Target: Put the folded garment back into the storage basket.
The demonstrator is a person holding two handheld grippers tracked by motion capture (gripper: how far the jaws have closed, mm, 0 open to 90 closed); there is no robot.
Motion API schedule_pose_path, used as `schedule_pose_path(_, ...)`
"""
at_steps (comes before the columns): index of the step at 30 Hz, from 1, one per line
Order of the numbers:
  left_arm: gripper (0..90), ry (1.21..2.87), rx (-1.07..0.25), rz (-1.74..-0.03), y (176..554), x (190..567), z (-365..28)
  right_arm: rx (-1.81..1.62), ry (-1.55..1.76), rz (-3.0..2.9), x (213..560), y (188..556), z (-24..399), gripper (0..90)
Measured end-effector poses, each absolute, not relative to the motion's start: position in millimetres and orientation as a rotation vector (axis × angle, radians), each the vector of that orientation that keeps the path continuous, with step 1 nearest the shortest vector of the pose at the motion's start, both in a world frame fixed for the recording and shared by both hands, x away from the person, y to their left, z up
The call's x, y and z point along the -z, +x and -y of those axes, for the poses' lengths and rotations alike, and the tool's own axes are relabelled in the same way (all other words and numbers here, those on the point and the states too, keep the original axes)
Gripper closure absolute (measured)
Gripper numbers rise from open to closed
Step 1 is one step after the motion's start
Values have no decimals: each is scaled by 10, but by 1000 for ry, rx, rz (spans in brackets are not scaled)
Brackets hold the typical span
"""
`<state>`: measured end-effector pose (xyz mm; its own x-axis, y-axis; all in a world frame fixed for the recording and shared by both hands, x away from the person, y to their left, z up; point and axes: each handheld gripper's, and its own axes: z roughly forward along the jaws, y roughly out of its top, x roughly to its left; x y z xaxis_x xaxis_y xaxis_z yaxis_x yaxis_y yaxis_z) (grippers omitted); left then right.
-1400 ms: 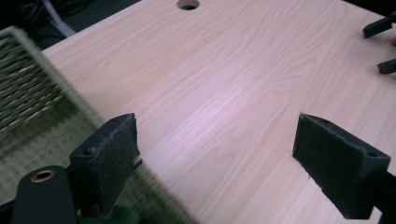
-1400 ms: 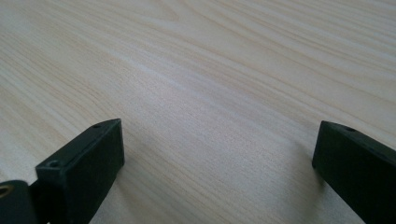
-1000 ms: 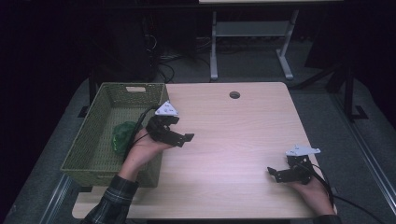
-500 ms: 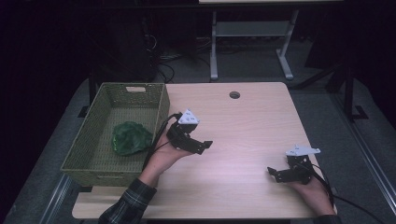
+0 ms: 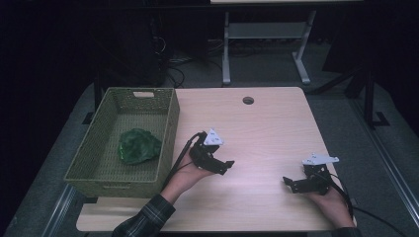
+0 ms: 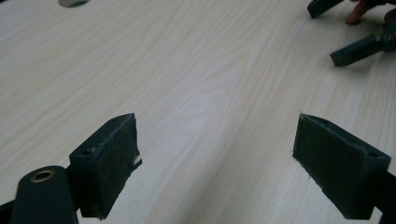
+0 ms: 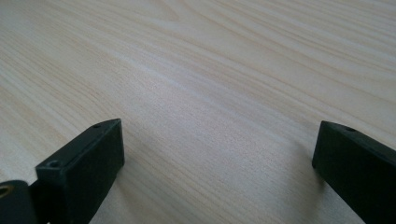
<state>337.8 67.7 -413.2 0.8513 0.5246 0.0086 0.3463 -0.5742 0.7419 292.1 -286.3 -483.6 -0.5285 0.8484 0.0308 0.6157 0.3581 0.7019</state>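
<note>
A green leafy lump (image 5: 139, 145) lies inside the woven green basket (image 5: 168, 128) at the table's left side. My left gripper (image 5: 228, 165) hovers low over the wooden table just right of the basket, jaws wide apart with nothing between them (image 6: 215, 163). Near the front right of the table, my right gripper (image 5: 289, 183) rests open and empty, its jaws spread over bare wood (image 7: 215, 163). In the left gripper view the right gripper (image 6: 345, 28) appears at the far top right, held by a hand.
The light wooden table (image 5: 267, 128) has a round cable hole (image 5: 248, 100) near its far edge. A metal stand's legs (image 5: 267, 44) stand on the floor behind the table. Cables trail from both grippers toward the front edge.
My left gripper has moved rightward from above the basket to over the table, leaving the green lump in the basket. The right gripper has stayed in place.
</note>
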Motion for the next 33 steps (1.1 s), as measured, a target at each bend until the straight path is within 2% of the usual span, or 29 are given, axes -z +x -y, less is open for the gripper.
schedule_pose_path(21,131,2278,-316,-643,3367,4773,-618,-961,1289,-2288,4836,2921,2863,19)
schedule_pose_path(33,128,2264,-275,-645,3364,4792,-616,-962,1287,-2290,4836,2920,2863,19)
